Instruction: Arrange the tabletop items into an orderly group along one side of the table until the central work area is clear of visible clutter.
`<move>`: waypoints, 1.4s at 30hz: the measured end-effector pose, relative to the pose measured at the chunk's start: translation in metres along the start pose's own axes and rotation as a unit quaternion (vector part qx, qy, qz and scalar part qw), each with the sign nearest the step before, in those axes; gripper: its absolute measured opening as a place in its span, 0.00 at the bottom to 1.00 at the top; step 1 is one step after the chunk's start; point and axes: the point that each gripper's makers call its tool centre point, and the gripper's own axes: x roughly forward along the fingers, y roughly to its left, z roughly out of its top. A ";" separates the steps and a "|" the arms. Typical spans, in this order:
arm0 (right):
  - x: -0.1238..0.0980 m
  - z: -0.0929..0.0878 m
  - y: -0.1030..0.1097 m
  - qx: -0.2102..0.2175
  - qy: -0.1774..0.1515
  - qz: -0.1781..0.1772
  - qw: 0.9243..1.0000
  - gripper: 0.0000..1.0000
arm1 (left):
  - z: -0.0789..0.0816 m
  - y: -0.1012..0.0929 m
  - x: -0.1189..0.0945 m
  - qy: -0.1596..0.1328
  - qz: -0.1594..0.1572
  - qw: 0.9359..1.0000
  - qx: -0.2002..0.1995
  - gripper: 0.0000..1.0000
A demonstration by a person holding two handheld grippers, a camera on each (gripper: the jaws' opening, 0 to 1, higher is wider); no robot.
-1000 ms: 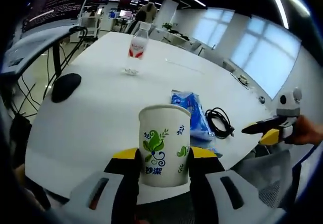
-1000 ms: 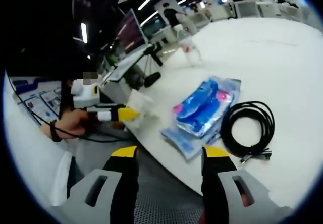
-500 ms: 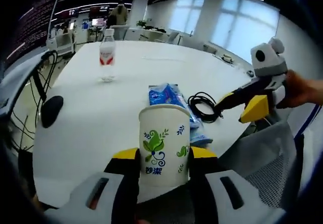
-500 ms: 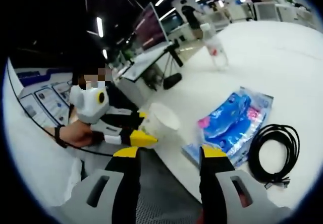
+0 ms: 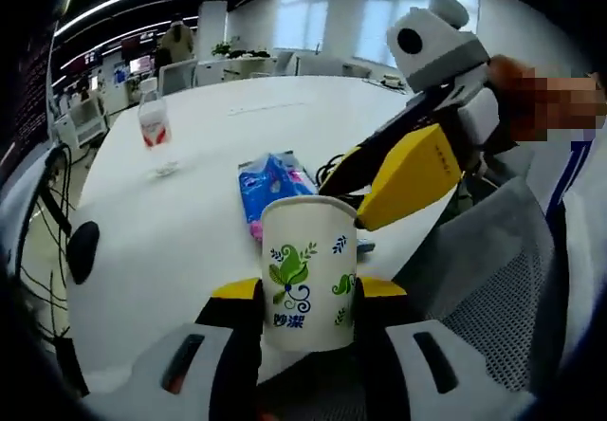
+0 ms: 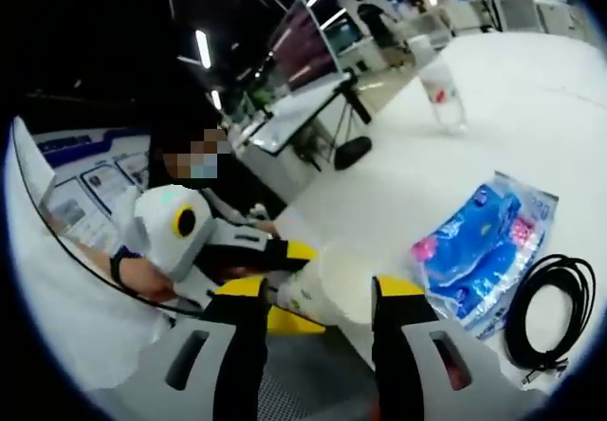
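Left gripper (image 5: 305,300) has its fingers clamped on the paper cup (image 5: 308,271) — upright, gripped low on its wall, carried off the near edge of the white desk (image 5: 199,203). In the right gripper view the cup (image 6: 334,284) sits between the right gripper (image 6: 315,300) fingers, which are spread apart with nothing in them; whether they touch the cup I cannot tell.

On the desk: a blue packet (image 5: 270,184) near the edge, a coiled black cable (image 6: 555,307) just beside it, a water bottle (image 5: 156,135) standing well apart farther in, and a dark mouse-like object (image 5: 82,250) by the side edge.

My read — the cup is on its way to the group. Keep it upright and the squeeze light, since thin paper will buckle. Clear the right gripper (image 5: 410,160), crowding in just beside the rim, then set the cup down near the packet along this edge, base flat before releasing.
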 end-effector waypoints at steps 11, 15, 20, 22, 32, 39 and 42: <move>0.010 -0.013 0.011 0.011 0.029 0.033 0.999 0.40 | 0.013 -0.022 0.003 -0.004 -0.034 0.998 0.060 0.37; 0.009 -0.023 0.012 0.004 0.043 0.034 0.998 0.38 | 0.017 -0.029 0.005 -0.005 -0.049 0.996 0.080 0.37; 0.004 -0.025 0.009 0.020 0.027 0.031 0.999 0.18 | 0.016 -0.036 0.008 0.002 -0.066 0.993 0.095 0.37; 0.002 -0.026 0.006 0.029 0.025 0.022 0.999 0.12 | 0.015 -0.037 0.008 0.002 -0.071 0.993 0.093 0.38; 0.000 -0.034 0.011 0.015 0.026 0.022 0.999 0.04 | 0.011 -0.045 0.013 0.018 -0.089 0.989 0.116 0.38; -0.002 -0.036 0.007 0.022 0.009 0.011 1.000 0.04 | 0.009 -0.045 0.014 0.022 -0.089 0.990 0.110 0.39; -0.003 -0.033 0.007 0.025 -0.005 0.009 1.000 0.03 | 0.010 -0.044 0.014 0.023 -0.088 0.990 0.110 0.39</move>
